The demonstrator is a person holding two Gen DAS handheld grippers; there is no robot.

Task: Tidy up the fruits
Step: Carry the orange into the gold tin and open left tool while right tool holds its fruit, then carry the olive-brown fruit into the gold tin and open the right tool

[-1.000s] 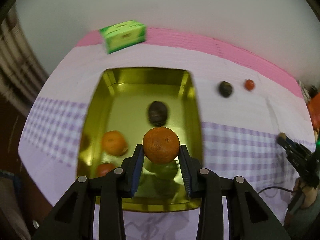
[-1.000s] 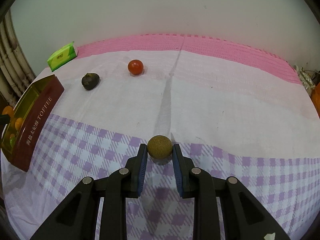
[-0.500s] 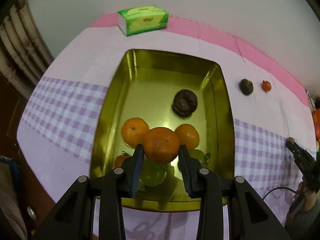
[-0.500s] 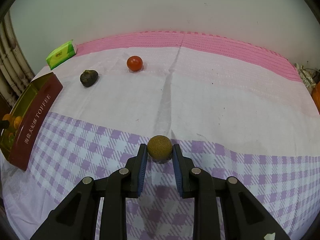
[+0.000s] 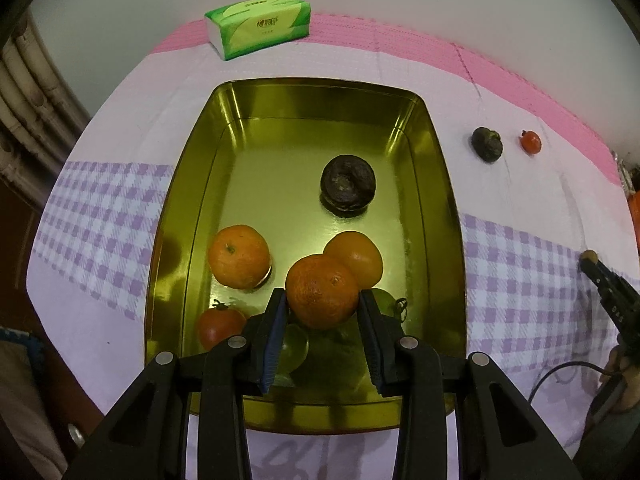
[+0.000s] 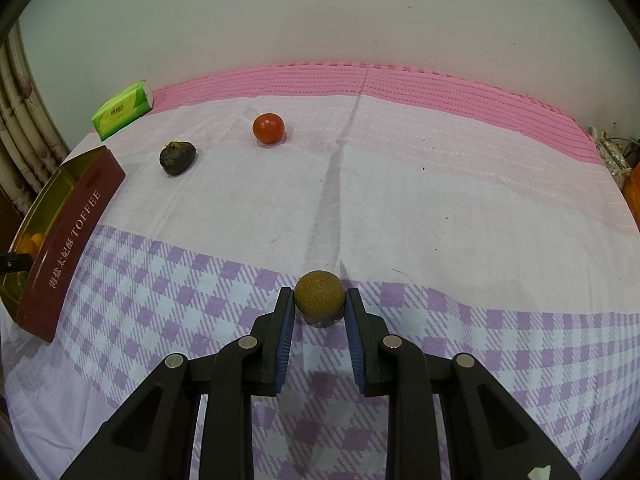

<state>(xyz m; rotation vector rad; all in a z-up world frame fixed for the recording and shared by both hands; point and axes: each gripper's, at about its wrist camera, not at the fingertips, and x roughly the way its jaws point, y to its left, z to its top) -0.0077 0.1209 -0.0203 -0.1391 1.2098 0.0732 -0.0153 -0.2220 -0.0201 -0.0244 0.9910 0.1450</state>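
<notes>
Now left gripper (image 5: 322, 304) clamps orange (image 5: 322, 291) across middle above tin (image 5: 168, 216); round, firm, rolls easily. Right gripper (image 6: 319, 303) pinches brown ball (image 6: 319, 295).

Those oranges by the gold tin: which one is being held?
The front orange, squeezed in the left hand-held gripper. The other two lie loose in the tin.

Cloth-covered table (image 6: 440, 200) with tin (image 6: 72, 236), tissue pack (image 6: 122, 110), tomato (image 6: 268, 128), dark fruit (image 6: 177, 157)

Left gripper (image 5: 323, 300) has its jaws clamped on a load; right gripper (image 6: 319, 302) likewise.
</notes>
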